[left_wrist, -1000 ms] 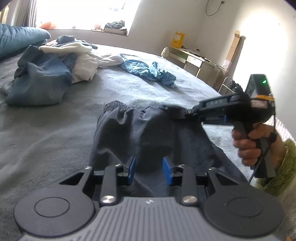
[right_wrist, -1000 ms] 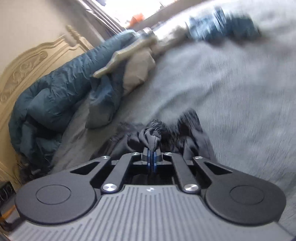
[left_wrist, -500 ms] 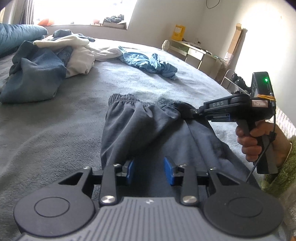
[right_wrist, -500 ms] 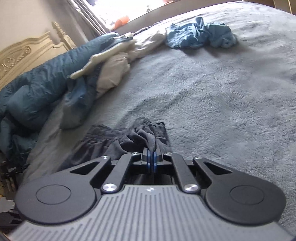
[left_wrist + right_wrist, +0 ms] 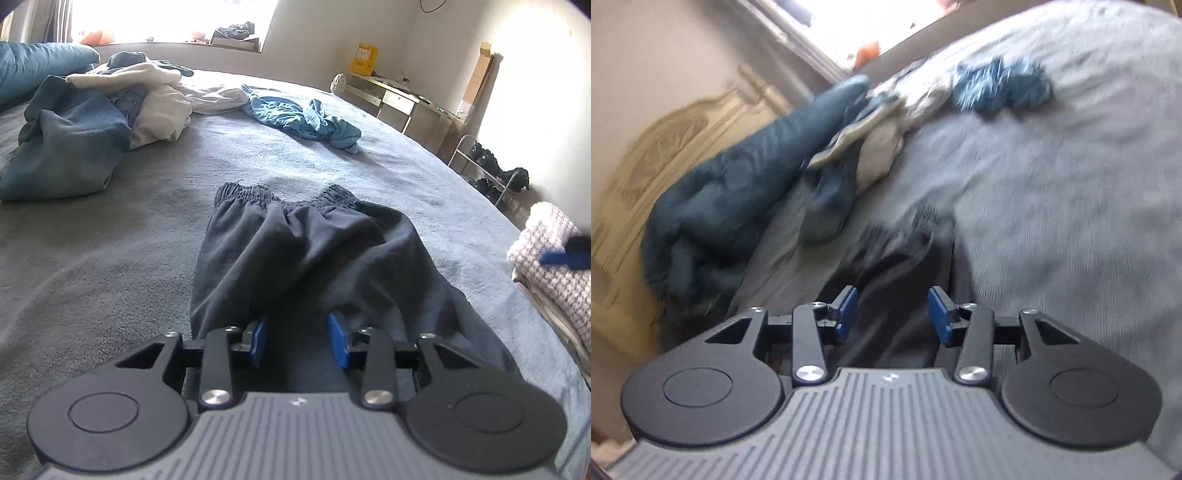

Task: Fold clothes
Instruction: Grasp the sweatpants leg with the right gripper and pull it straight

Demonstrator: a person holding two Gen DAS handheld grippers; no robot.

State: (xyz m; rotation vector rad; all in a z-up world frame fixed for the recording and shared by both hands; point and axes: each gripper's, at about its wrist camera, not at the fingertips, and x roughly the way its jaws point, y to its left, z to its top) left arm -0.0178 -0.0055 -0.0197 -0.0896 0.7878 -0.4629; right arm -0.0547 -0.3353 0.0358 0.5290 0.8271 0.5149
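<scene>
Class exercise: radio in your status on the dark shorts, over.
Left gripper open over the dark shorts, nothing pinched. Right gripper opening, nothing between its pads. Shorts flat on the grey bed, waistband far end. Nothing in the way.

Grey bed cover (image 5: 110, 258), desk (image 5: 399, 103), shoe rack (image 5: 491, 177), carved headboard (image 5: 646, 173)

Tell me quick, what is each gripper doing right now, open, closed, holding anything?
Left gripper: open, pads apart over the dark shorts, gripping nothing.
Right gripper: jaws opening, nothing pinched between them; view blurred.
</scene>
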